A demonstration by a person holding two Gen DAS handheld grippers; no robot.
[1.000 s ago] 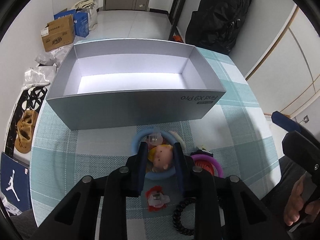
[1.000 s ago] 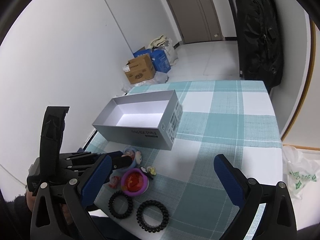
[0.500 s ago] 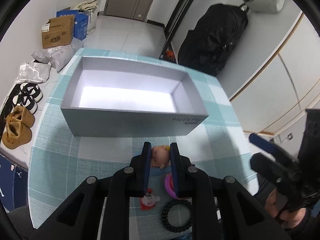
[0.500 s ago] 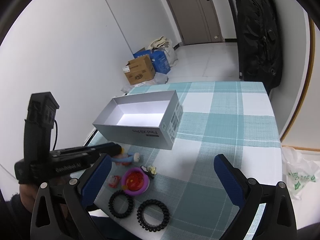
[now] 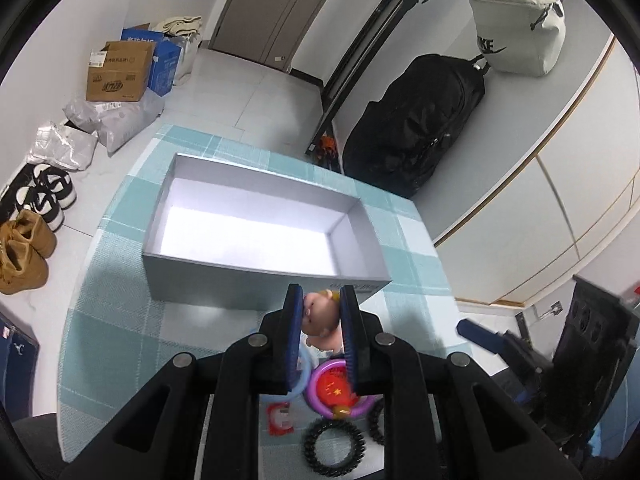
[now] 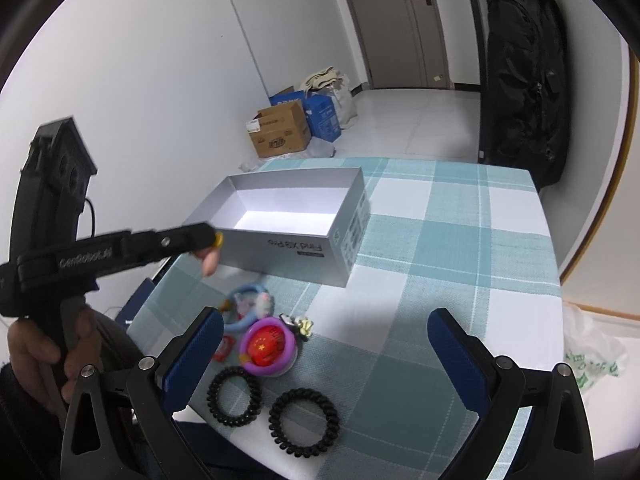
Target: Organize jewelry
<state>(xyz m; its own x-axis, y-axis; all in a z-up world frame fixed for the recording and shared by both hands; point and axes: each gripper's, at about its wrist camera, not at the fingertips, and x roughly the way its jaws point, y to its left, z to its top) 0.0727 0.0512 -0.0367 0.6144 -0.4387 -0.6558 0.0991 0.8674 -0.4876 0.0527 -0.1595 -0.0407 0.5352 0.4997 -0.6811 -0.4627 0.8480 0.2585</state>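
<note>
Your left gripper (image 5: 320, 312) is clenched on the doll charm (image 5: 322, 322) before the box (image 5: 264, 284); your right gripper (image 6: 326, 344) gapes empty above 2 hair ties (image 6: 302, 420).

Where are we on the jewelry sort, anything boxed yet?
Nothing boxed: the grey box is empty. In hand: the left gripper is shut on the doll charm, lifted off the table near the box's front wall. The right gripper is open and holds nothing. Left on the tablecloth: the blue ring, purple ring, red clip, two black coil ties and a small charm.
</note>
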